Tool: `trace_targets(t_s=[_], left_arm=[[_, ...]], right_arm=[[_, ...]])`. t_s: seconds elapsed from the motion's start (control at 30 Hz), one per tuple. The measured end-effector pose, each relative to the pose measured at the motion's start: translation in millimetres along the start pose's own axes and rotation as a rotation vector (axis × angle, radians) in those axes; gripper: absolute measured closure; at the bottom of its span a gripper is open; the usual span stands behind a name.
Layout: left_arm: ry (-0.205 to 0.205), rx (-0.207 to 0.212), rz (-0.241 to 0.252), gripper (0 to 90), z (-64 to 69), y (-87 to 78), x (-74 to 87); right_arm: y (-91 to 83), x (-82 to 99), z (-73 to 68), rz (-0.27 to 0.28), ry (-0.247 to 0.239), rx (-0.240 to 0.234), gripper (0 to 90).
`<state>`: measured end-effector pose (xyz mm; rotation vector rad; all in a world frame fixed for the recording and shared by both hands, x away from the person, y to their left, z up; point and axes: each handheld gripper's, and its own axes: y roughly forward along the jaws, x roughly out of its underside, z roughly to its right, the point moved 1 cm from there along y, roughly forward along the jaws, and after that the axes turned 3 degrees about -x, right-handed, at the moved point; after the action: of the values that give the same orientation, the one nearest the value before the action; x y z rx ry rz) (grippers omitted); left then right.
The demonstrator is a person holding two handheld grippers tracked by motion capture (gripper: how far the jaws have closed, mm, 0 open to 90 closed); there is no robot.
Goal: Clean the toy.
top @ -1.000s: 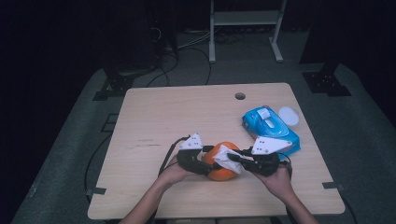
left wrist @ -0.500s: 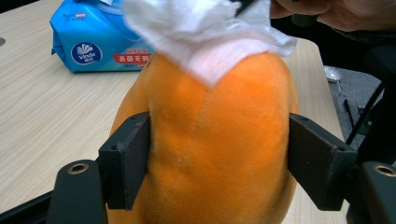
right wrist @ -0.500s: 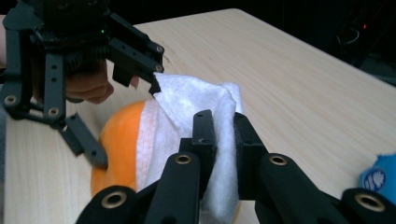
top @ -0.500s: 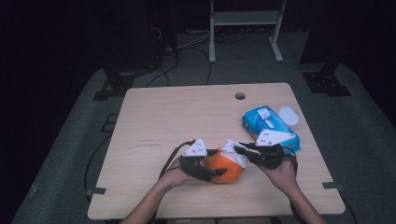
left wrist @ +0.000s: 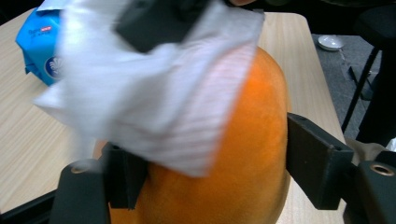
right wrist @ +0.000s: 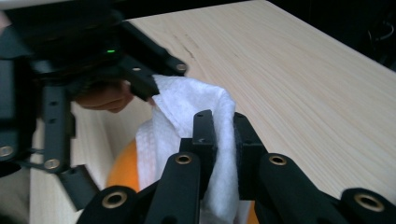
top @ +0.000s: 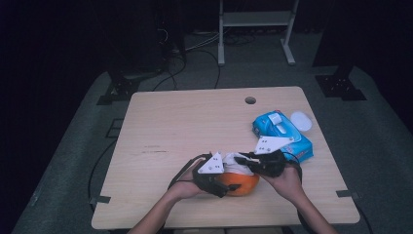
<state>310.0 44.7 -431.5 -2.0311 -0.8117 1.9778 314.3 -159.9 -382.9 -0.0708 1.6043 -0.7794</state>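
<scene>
A round orange fruit sits low over the table's near edge, gripped from both sides by my left gripper. In the left gripper view the black jaws flank the orange fruit; my left gripper has just been closing a little on it. A white tissue drapes over the fruit's top. My right gripper is shut on the white tissue, which it presses against the orange fruit. From above, my right gripper reaches in from the right.
A blue tissue pack lies at the table's right side, with a white round lid just behind it. The wooden table has a small cable hole near its far edge. Dark floor and stands surround it.
The tissue and the right gripper have slid slightly leftward over the top of the fruit. The left hand has stayed nearly where it was.
</scene>
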Motion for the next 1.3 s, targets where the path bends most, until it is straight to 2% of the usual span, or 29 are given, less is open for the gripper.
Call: trace_targets(t_s=[0.17, 0.27, 0.53, 0.87, 1.03, 1.17, 1.3], left_arm=[[-0.003, 0.007, 0.007, 28.9, -2.6, -1.3, 2.0], [-0.015, 0.009, 0.012, 28.9, -5.6, -2.9, 3.7], [-0.118, 0.002, 0.045, 28.7, -21.8, -10.5, 12.7], [-0.208, -0.03, 0.055, 27.6, -36.4, -18.3, 20.3], [-0.255, -0.049, 0.059, 26.7, -42.0, -20.0, 22.7], [-0.259, -0.05, 0.054, 26.0, -40.7, -17.7, 21.6], [-0.227, -0.038, 0.046, 25.5, -34.9, -14.7, 18.2]], right_arm=[[-3.7, 10.7, 17.2, 0.016, 0.081, -0.003, 81.7], [-8.5, 17.3, 23.1, 0.029, 0.113, -0.003, 81.7], [-23.6, 42.7, 35.0, 0.068, 0.231, -0.026, 81.7], [-23.8, 48.9, 29.5, 0.082, 0.247, -0.05, 81.7], [-23.8, 44.3, 23.2, 0.084, 0.224, -0.063, 81.6], [-21.2, 35.1, 16.6, 0.085, 0.184, -0.06, 81.6], [-16.5, 22.5, 9.4, 0.104, 0.149, -0.078, 81.6]])
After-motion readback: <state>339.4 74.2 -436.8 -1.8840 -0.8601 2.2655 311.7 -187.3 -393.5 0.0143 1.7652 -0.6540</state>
